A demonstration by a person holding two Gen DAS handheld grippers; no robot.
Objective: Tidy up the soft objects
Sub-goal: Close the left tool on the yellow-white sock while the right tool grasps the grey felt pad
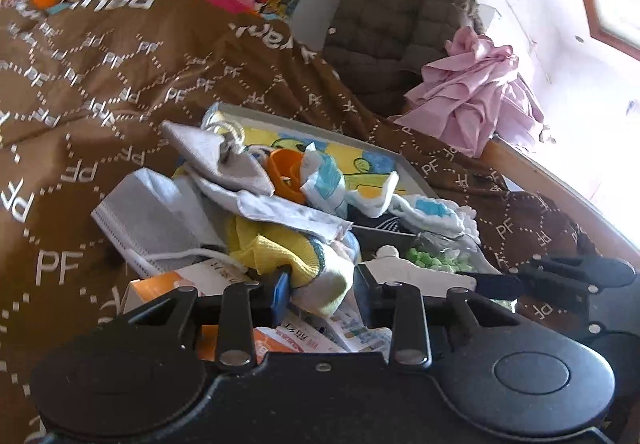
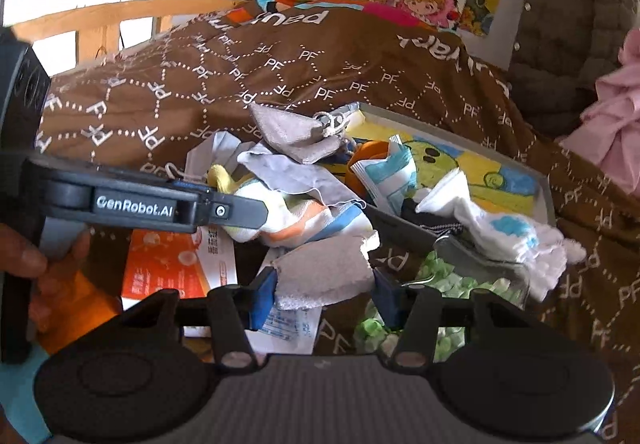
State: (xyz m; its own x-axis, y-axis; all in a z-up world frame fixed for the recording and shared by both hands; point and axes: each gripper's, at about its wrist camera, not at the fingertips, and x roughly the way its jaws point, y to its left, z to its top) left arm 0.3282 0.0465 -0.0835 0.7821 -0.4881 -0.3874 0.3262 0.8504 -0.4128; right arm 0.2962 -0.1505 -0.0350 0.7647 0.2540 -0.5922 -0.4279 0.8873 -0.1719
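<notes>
Two soft things are in my grip at once. My left tool [image 1: 320, 294] has its jaws around a bunched yellow-and-white sock [image 1: 316, 264] at the near edge of the heap, the fabric bulging out between the blue pads [image 1: 280, 290]; whether the pads truly pinch it or only bracket it I cannot tell. My right tool [image 2: 324, 290] is closed partway on a pale foam scrap [image 2: 324, 268], held just above the medicine boxes [image 2: 176, 264].

Around them the pile lies loose in and over a shallow tray [image 2: 546, 200] on the brown bedspread [image 1: 100, 84]: grey cloths [image 1: 224, 160], a white-and-blue sock [image 2: 496, 228], a face mask [image 1: 148, 220] with its elastic trailing, and a bag of green pellets [image 2: 460, 284].

My worry is entanglement. The sock runs under the grey cloth, so lifting could drag that cloth, the mask loop or the orange plastic piece [image 1: 286, 172] along and spill them onto the bed. A shallow bite on bunched knit may slip free. The foam looks crumbly and could tear. My tools also sit near each other, so a careless swing could knock them together.
</notes>
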